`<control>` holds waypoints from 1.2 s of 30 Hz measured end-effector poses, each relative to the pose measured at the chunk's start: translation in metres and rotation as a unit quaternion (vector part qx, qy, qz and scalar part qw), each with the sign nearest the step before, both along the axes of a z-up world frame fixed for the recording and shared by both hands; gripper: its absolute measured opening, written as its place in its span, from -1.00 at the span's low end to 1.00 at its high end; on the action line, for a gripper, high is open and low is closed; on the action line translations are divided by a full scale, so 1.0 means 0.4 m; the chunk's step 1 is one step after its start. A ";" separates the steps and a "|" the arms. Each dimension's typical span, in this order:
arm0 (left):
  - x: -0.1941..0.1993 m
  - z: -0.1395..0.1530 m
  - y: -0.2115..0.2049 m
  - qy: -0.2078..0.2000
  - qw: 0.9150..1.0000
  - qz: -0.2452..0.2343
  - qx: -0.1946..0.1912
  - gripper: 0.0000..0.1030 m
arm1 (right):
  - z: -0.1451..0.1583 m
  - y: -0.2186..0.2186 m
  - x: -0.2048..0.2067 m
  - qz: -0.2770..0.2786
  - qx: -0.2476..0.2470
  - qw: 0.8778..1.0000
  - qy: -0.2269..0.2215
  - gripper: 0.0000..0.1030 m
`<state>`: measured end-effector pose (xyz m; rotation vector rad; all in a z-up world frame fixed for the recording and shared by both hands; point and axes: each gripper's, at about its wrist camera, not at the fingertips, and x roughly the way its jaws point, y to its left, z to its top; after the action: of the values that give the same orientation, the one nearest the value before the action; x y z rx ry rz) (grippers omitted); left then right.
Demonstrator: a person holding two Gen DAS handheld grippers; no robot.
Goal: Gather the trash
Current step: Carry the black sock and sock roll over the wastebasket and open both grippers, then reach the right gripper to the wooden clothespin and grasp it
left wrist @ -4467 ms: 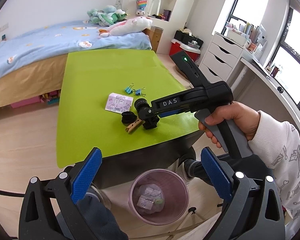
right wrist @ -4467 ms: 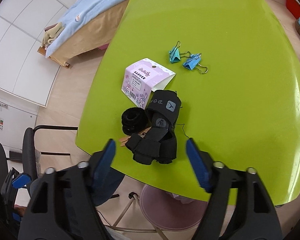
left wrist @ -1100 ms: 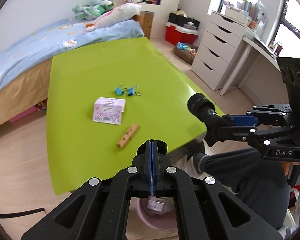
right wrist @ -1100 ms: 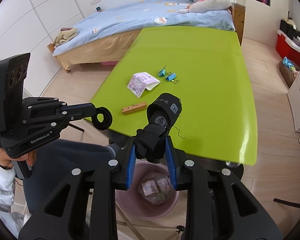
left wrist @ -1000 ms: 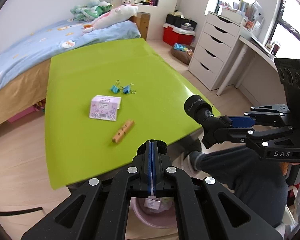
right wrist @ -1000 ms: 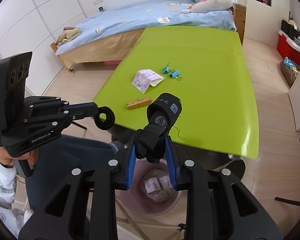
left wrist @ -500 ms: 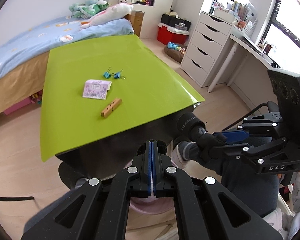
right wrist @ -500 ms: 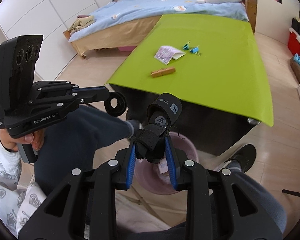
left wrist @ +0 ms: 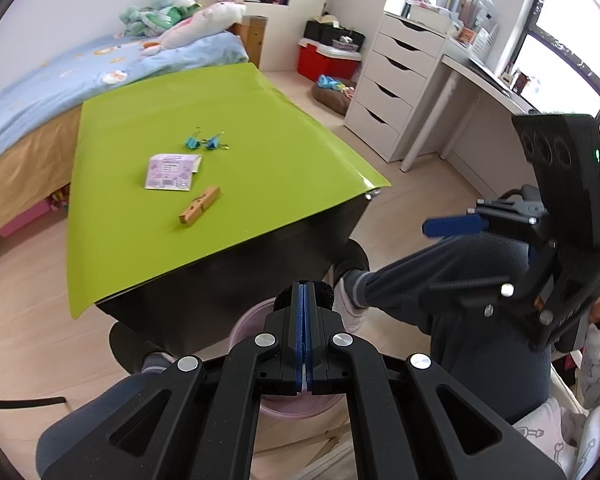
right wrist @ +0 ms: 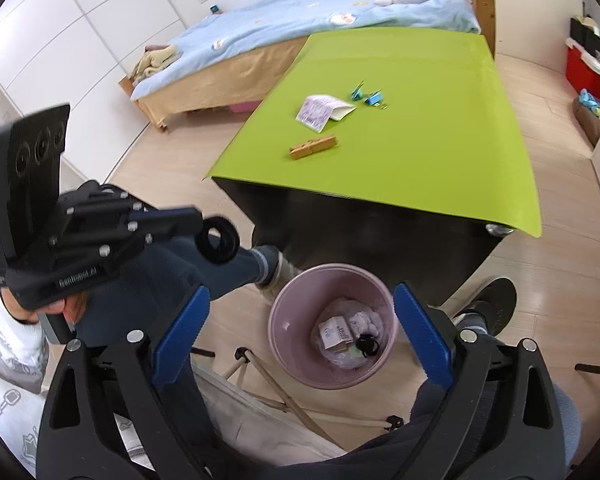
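Note:
My left gripper (left wrist: 303, 292) is shut on a black hair tie (left wrist: 324, 295), held above the pink trash bin (left wrist: 244, 322); the tie (right wrist: 219, 240) also shows in the right wrist view at that gripper's tip. My right gripper (right wrist: 300, 320) is open and empty above the pink trash bin (right wrist: 284, 312), which holds paper scraps, a small box and a dark item (right wrist: 366, 345). On the green table (left wrist: 280, 152) lie a purple card packet (left wrist: 171, 167), a wooden clothespin (left wrist: 200, 210) and two blue binder clips (left wrist: 205, 142).
The person's legs (left wrist: 440, 292) and feet flank the bin under the table's front edge. A bed (right wrist: 284, 36) stands behind the table. White drawers (left wrist: 396, 80) and a desk are at the right. A red box (left wrist: 324, 62) sits on the floor.
My right gripper has opened and let go of the black strap it held; it is empty over the bin. Both grippers drew back from the table toward the bin.

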<state>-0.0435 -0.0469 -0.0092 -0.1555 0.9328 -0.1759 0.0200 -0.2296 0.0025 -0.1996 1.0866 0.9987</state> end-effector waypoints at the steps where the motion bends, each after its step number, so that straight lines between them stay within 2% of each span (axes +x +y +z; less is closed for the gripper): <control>1: -0.001 -0.002 -0.004 0.001 1.000 -0.003 0.000 -1.00 | 0.004 -0.006 0.003 -0.005 0.001 1.000 -0.002 0.80; 5: 0.008 -0.012 -0.022 0.007 1.000 -0.018 -0.001 -0.97 | 0.010 -0.021 0.014 -0.016 0.005 1.000 -0.003 0.81; 8: 0.016 -0.023 -0.029 0.014 1.000 -0.020 -0.001 -0.71 | 0.013 -0.026 0.018 -0.020 0.006 1.000 -0.003 0.81; 9: 0.017 -0.027 -0.029 0.016 1.000 -0.018 0.000 -0.34 | 0.013 -0.028 0.018 -0.021 0.006 1.000 -0.003 0.81; 10: 0.018 -0.031 -0.026 0.016 1.000 -0.015 -0.003 -0.09 | 0.012 -0.030 0.019 -0.021 0.006 1.000 -0.003 0.82; 11: 0.018 -0.032 -0.024 0.014 1.000 -0.011 -0.007 0.31 | 0.011 -0.029 0.020 -0.023 0.006 1.000 -0.003 0.82; 12: 0.018 -0.032 -0.022 0.012 1.000 -0.008 -0.008 0.52 | 0.011 -0.031 0.021 -0.024 0.006 1.000 -0.003 0.83; 14: 0.017 -0.030 -0.018 0.007 1.000 0.000 0.000 0.72 | 0.011 -0.031 0.023 -0.026 0.006 1.000 -0.003 0.84; 16: 0.017 -0.028 -0.011 0.005 1.000 0.008 0.006 0.74 | 0.009 -0.031 0.022 -0.025 0.006 1.000 -0.003 0.84; 18: 0.016 -0.026 0.002 0.003 1.000 0.021 0.010 0.85 | 0.007 -0.030 0.021 -0.025 0.006 1.000 -0.004 0.86; 27: 0.011 -0.017 0.054 -0.002 0.998 0.060 0.013 0.85 | 0.004 -0.003 0.025 -0.018 0.006 1.000 -0.010 0.88; 36: 0.002 0.013 0.105 -0.017 0.997 0.081 0.014 0.85 | 0.021 0.094 0.072 0.004 -0.010 0.999 -0.037 0.88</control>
<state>-0.0427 -0.0050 -0.0038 -0.2004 0.8846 -0.0163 0.0490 -0.1920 0.0109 -0.2563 1.0295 0.9801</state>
